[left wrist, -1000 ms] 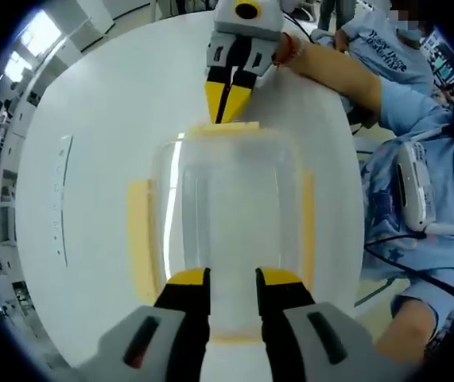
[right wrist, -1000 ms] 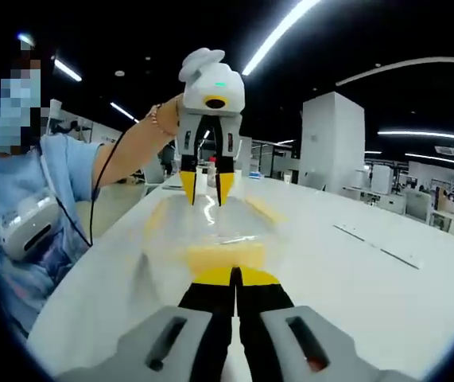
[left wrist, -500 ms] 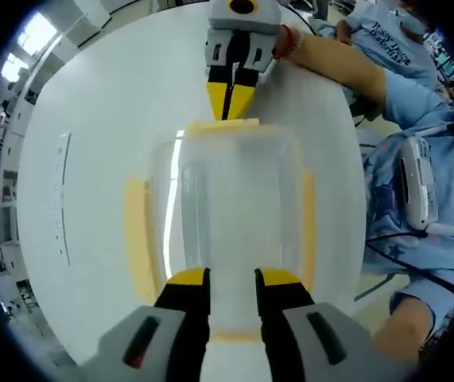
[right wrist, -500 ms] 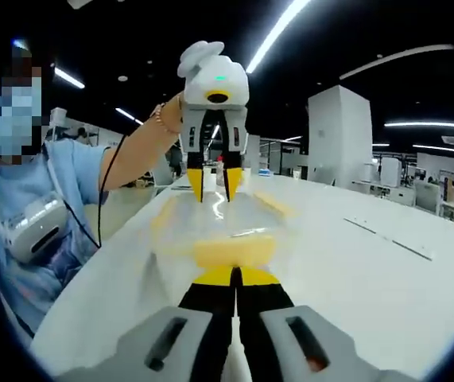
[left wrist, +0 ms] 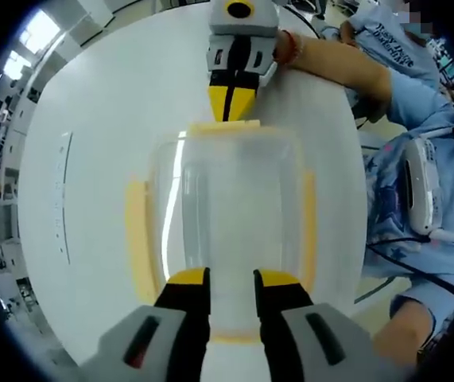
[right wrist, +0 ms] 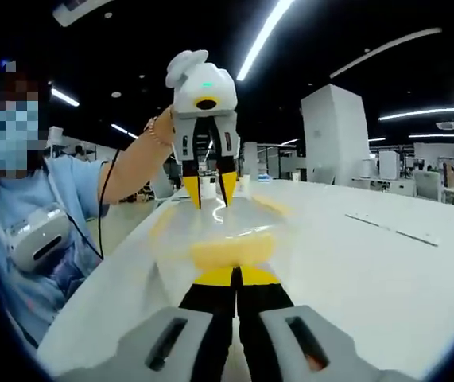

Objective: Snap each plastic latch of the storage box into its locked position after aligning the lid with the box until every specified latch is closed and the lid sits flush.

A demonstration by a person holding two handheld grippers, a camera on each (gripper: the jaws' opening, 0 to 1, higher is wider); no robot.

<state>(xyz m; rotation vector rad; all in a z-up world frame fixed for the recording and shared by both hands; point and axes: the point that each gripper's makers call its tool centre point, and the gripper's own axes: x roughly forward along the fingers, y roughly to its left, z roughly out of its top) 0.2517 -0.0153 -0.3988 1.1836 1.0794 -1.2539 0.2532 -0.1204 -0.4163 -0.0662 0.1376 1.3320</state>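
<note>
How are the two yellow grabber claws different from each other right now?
The left gripper has its jaws apart, while the right gripper has its jaws pressed together. The left gripper hangs above the clear lid, pointing down at it; the right gripper lies low, tips at the yellow latch on the box's end. Both have yellow tips on black jaws.

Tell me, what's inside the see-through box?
Nothing shows through the clear lid of the storage box, just the pale white table. The left gripper covers the near end, so that bit stays hidden.
</note>
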